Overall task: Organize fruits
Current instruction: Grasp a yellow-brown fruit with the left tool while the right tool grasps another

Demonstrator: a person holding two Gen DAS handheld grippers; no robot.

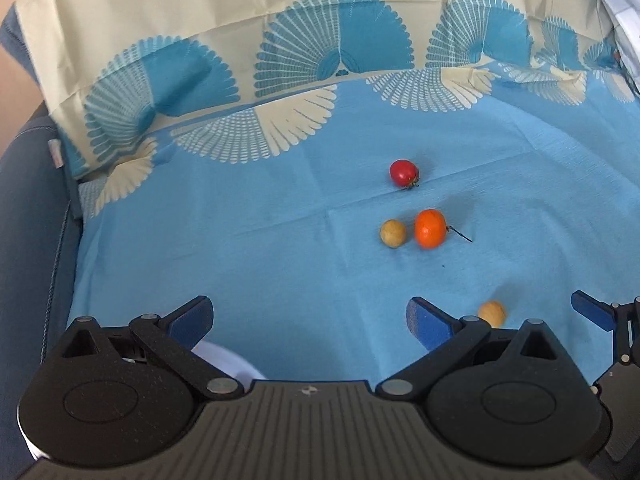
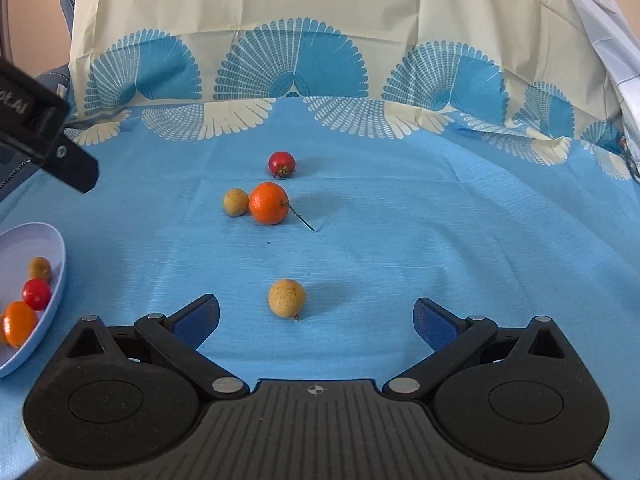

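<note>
On the blue cloth lie a red fruit [image 2: 281,164], an orange fruit [image 2: 269,203] with a thin stem, a tan fruit [image 2: 236,201] touching it, and a nearer tan fruit [image 2: 286,297]. My right gripper [image 2: 316,320] is open and empty, with the near tan fruit just ahead between its fingers. A white bowl [image 2: 56,280] at the left holds a tan, a red and an orange fruit. My left gripper [image 1: 310,320] is open and empty; the red fruit [image 1: 404,173], orange fruit [image 1: 430,228] and tan fruits [image 1: 393,233] [image 1: 491,313] lie ahead to its right.
The cloth rises into a cream and blue patterned backdrop [image 2: 292,40] at the far side. A dark blue cushion edge [image 1: 28,200] borders the left. The bowl's rim [image 1: 224,354] shows under my left gripper. The left gripper's body [image 2: 48,140] enters the right wrist view.
</note>
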